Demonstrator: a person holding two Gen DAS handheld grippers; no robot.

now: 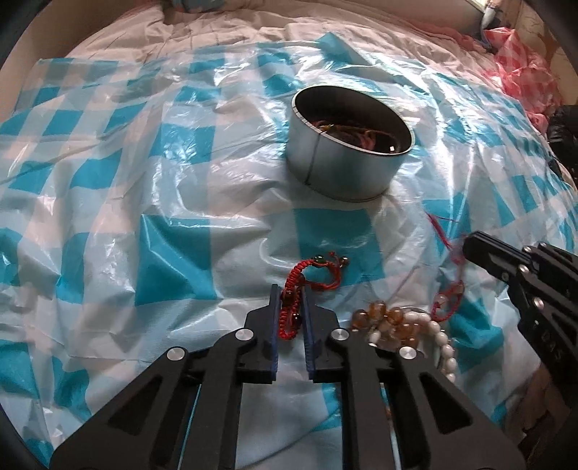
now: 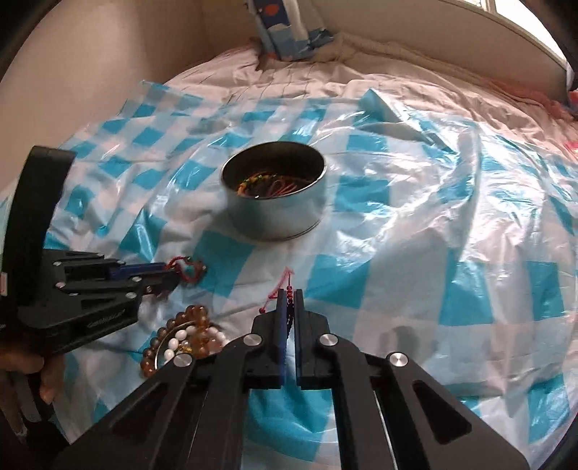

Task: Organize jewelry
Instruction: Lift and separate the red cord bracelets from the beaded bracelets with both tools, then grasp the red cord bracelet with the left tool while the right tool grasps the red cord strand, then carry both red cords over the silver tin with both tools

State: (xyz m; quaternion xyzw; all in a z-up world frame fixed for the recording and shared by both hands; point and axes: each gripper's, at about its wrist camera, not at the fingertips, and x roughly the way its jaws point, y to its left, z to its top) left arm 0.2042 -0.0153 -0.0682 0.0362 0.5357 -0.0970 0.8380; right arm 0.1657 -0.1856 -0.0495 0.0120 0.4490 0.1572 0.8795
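Observation:
A round metal tin (image 1: 343,159) stands on the blue-and-white checked plastic sheet; it also shows in the right wrist view (image 2: 278,213) with cords inside. My left gripper (image 1: 290,293) is closed on a red braided bracelet (image 1: 300,274), which lies on the sheet; in the right wrist view the bracelet (image 2: 188,269) pokes out of the fingers. My right gripper (image 2: 288,294) is shut on a thin red cord bracelet (image 2: 287,289); that cord (image 1: 446,303) hangs from it in the left wrist view. Amber beads (image 1: 383,318) and white beads (image 1: 444,347) lie between the grippers.
The sheet (image 1: 173,253) covers a rumpled bed. A pink checked bag (image 1: 520,61) lies at the far right. A blue patterned cloth (image 2: 285,29) sits at the headboard. A hand (image 2: 47,376) holds the left gripper's handle.

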